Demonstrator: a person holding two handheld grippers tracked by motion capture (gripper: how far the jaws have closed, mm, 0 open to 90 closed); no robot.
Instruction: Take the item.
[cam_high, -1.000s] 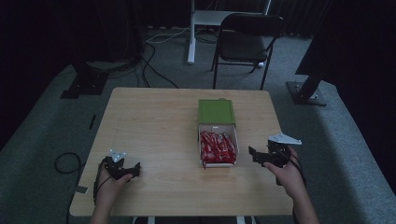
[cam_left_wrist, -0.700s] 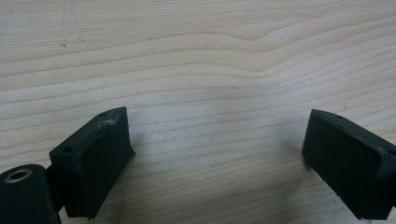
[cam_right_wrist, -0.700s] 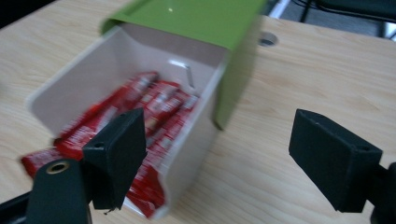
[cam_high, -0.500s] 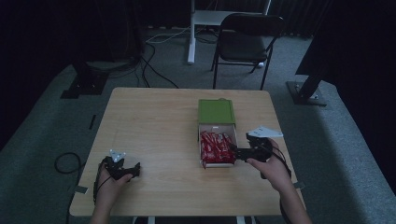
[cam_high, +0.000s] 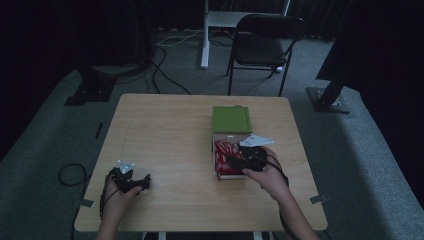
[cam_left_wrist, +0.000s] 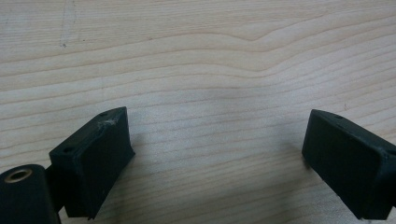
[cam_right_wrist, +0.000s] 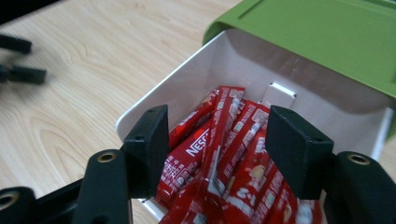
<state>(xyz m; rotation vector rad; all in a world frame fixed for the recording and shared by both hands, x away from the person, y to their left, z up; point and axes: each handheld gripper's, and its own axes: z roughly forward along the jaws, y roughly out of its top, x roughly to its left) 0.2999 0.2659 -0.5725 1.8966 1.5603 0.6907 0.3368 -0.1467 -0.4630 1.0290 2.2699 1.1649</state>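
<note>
- The left gripper (cam_high: 131, 181) is resting low at the near left of the table (cam_high: 165, 135), held in the person's left hand (cam_high: 116, 197). In the left gripper view its jaws are standing wide apart with nothing but bare wood grain between them; they are gripping nothing.
- The right gripper (cam_right_wrist: 217, 154) is hovering over the open white drawer (cam_right_wrist: 187, 93), held in the person's right hand (cam_high: 270, 177). Its jaws are standing well open and are holding nothing.
- Red sachets (cam_right_wrist: 224, 154) are lying loosely piled in the drawer, directly between and below the right jaws. Several are running lengthwise away from the jaws, overlapping one another. Whether the jaw tips are touching the pile cannot be told.
- Beyond the jaws, the drawer's far wall is meeting the green box (cam_right_wrist: 322, 42) it slides out of; in the high view the green box (cam_high: 231, 119) is sitting just behind the drawer (cam_high: 216, 145).
- Judgement: the step in hand appears to be reaching into the drawer to pick up a sachet, and it is at the approach stage, no grasp yet made.
- Judgement: the next move is calling for lowering the jaws around a single sachet, across its narrow width, then closing. The overlap is making it likely that two come up together.
</note>
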